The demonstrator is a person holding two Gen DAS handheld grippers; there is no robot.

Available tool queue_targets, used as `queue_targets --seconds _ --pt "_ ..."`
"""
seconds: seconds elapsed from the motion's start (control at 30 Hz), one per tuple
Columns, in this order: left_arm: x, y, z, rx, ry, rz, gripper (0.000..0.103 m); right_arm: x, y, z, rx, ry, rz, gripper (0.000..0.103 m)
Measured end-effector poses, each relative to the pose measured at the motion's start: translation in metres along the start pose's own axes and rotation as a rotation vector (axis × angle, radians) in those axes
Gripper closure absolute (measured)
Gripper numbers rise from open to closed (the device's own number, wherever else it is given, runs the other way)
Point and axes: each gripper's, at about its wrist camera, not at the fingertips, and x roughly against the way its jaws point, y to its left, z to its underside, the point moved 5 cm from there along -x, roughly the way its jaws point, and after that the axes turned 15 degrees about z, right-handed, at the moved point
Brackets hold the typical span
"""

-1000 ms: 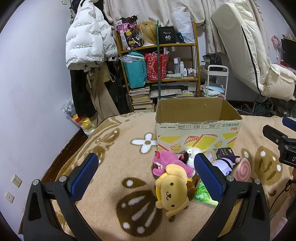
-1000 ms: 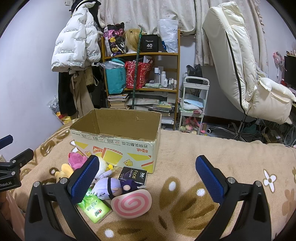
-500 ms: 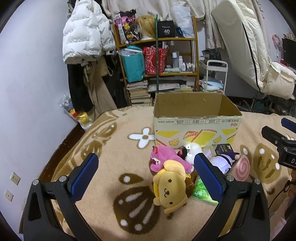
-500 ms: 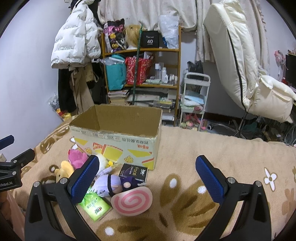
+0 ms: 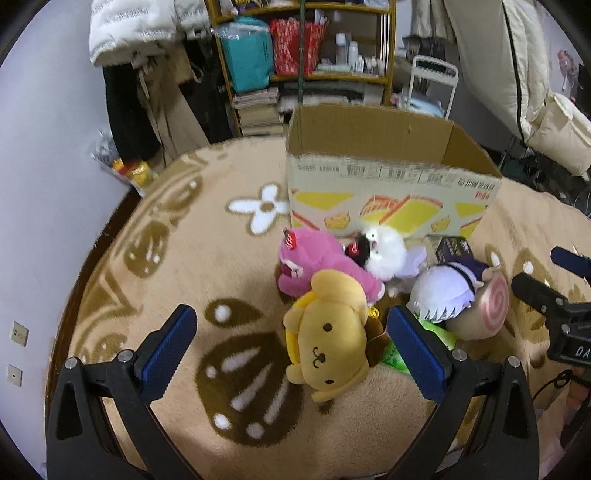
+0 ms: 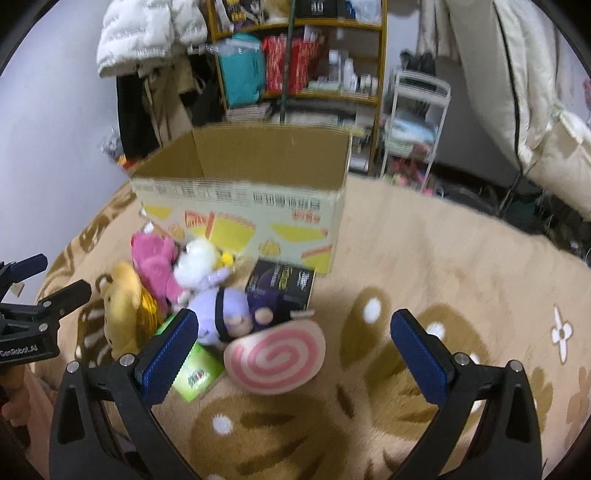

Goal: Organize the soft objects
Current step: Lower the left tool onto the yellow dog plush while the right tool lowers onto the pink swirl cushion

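Note:
A pile of plush toys lies on the tan blanket in front of an open cardboard box (image 5: 391, 184) (image 6: 243, 206). A yellow dog plush (image 5: 328, 336) (image 6: 123, 306) lies nearest, between the pads of my left gripper (image 5: 291, 354), which is open just above it. Behind it are a pink plush (image 5: 314, 262) (image 6: 155, 258), a white plush (image 5: 384, 251) (image 6: 195, 262), a lavender doll (image 5: 447, 291) (image 6: 221, 314) and a pink swirl cushion (image 5: 484, 314) (image 6: 275, 360). My right gripper (image 6: 291, 354) is open over the swirl cushion.
A black box (image 6: 282, 282) and a green packet (image 6: 192, 373) lie among the toys. Behind the box stand a cluttered shelf (image 5: 306, 59), hanging coats (image 5: 140, 33) and a white trolley (image 6: 417, 118). A cream recliner (image 5: 517, 70) fills the right. Bare blanket (image 6: 461, 266) extends rightwards.
Both grippers have tilted down and moved closer to the toy pile. The yellow dog now sits between the left pads, and the swirl cushion between the right ones.

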Motion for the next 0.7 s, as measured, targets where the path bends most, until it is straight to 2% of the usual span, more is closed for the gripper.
queue_targets --seconds 0.3,0.5,0.7 --pt "-0.036 -0.007 0.002 -0.009 0.115 0.012 0.001 -0.039 0.008 0.015 0.014 0.173 -0.039 0.000" --pt "-0.057 -0.011 0.009 -0.001 0.176 0.024 0.001 -0.054 0.017 0.022 0.059 0.228 -0.041 0.000" --pt "-0.075 -0.011 0.014 0.015 0.233 0.045 0.001 -0.067 0.025 0.025 0.074 0.275 -0.078 0.008"
